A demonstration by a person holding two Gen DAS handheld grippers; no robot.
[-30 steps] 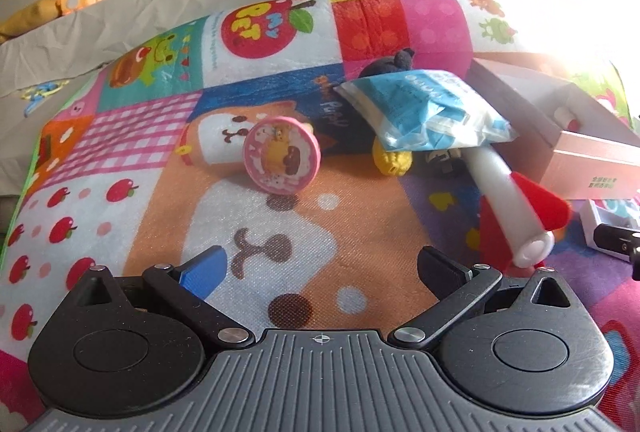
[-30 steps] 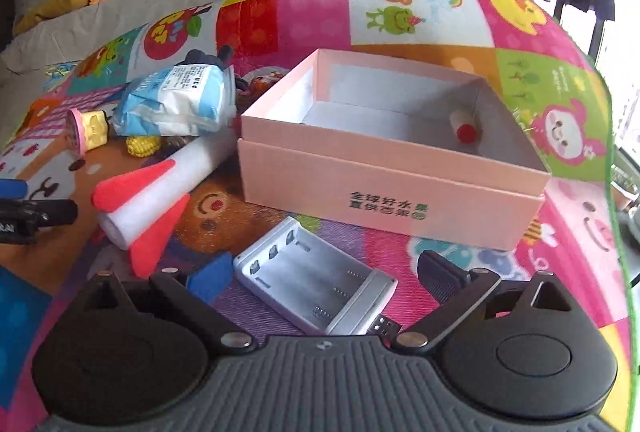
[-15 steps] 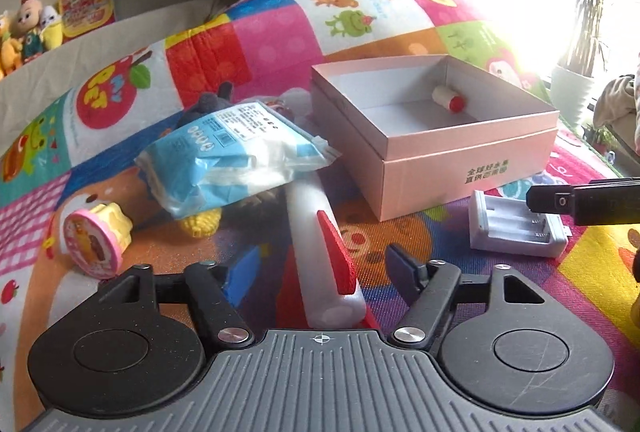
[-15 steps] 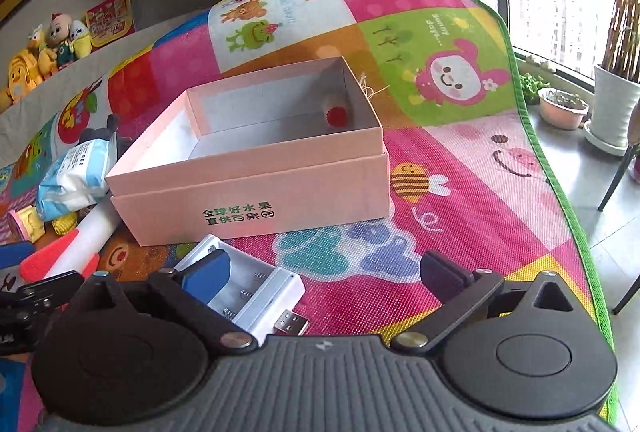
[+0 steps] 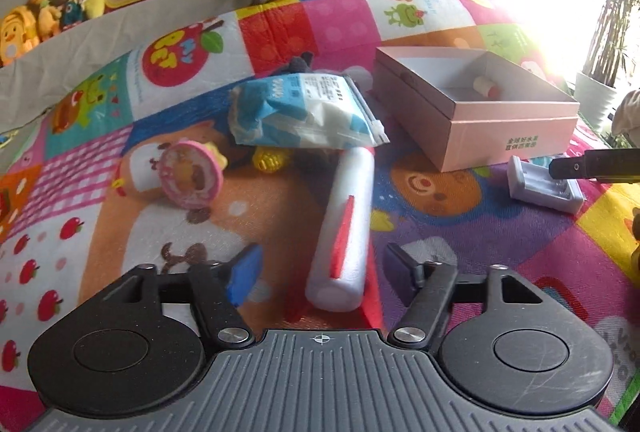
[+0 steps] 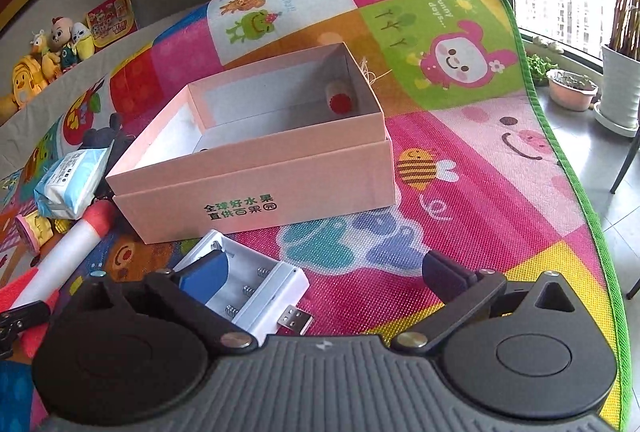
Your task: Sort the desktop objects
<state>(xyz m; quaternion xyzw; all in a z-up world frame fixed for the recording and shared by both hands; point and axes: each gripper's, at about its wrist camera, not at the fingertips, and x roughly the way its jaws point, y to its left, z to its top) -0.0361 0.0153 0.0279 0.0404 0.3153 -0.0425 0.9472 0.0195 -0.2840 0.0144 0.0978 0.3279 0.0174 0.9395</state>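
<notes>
Patchwork cartoon play mat [image 6: 472,167] fills most of both views and bears every object. Pink cardboard box [image 6: 256,167], lidless, occupies centre frame in the right wrist view and upper right in the left wrist view; a small cylinder with a red end [image 6: 340,99] lies in its far right corner. White foam rocket with red fins [image 5: 346,228] lies lengthwise at centre of the left wrist view, its blunt end between the spread fingers of the left gripper [image 5: 322,274], which touch nothing. Blue-and-white tissue pack [image 5: 304,113] rests above it, over the rocket's far end and a yellow corn-shaped toy [image 5: 270,159]. Round pink toy [image 5: 192,171] lies on its side at centre left. White battery charger [image 6: 244,284] with a USB plug sits just in front of the box at lower centre of the right wrist view; the right gripper [image 6: 324,274] hangs wide apart, its blue-padded left finger over the charger, contact uncertain. Plush toys [image 5: 48,19] line the upper left background.
</notes>
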